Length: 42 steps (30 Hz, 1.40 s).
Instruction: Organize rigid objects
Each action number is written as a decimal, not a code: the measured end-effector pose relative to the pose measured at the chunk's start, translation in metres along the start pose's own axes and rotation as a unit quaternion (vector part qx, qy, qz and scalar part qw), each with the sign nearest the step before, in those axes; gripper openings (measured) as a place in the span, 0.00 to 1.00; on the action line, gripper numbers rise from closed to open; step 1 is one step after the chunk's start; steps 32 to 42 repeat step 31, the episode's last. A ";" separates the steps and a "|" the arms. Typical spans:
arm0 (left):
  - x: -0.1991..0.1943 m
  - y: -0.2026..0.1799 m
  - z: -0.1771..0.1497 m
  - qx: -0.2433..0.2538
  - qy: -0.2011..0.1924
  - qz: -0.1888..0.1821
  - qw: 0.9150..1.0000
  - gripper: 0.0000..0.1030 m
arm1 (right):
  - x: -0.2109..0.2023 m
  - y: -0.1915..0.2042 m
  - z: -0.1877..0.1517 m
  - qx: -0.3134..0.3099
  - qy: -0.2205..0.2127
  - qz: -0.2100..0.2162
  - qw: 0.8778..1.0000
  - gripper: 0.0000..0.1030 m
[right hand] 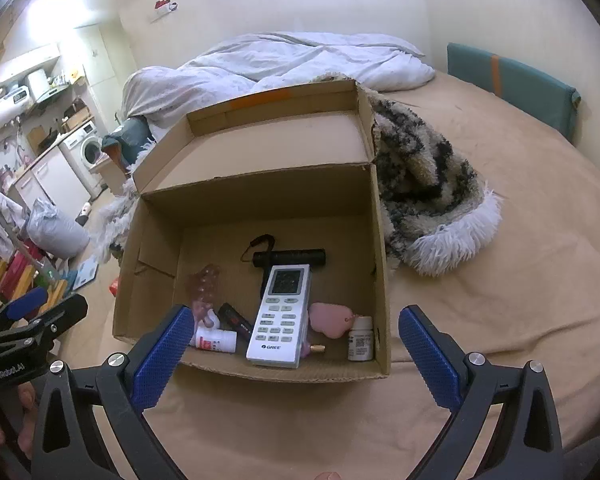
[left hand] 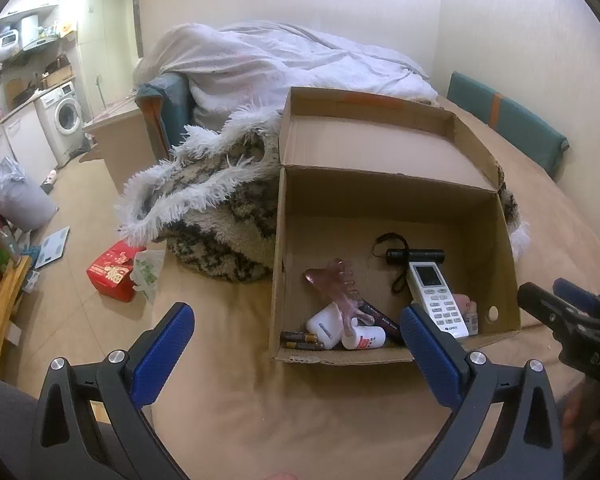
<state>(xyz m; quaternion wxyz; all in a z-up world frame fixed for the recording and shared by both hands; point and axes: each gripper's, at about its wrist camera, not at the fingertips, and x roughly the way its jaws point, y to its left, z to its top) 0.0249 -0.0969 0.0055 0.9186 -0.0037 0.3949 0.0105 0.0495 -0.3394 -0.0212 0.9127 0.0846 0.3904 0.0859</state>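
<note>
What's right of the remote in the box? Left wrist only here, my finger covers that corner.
Observer: A pink rounded object lies right beside the remote, on its right.
Operator: Anything else in that corner?
Observer: A small white bottle stands upright by the right wall of the cardboard box.
Operator: Right gripper holding anything?
Observer: No. The right gripper is open and empty, above the box's near edge.
</note>
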 end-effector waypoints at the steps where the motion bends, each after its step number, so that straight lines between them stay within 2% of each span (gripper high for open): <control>1: 0.000 -0.001 0.000 0.001 0.001 0.001 1.000 0.99 | 0.000 0.000 0.000 0.000 0.000 -0.001 1.000 1.00; 42: 0.000 -0.002 -0.001 -0.001 0.003 -0.004 1.000 0.99 | -0.001 0.000 0.001 -0.007 -0.003 -0.002 1.000 1.00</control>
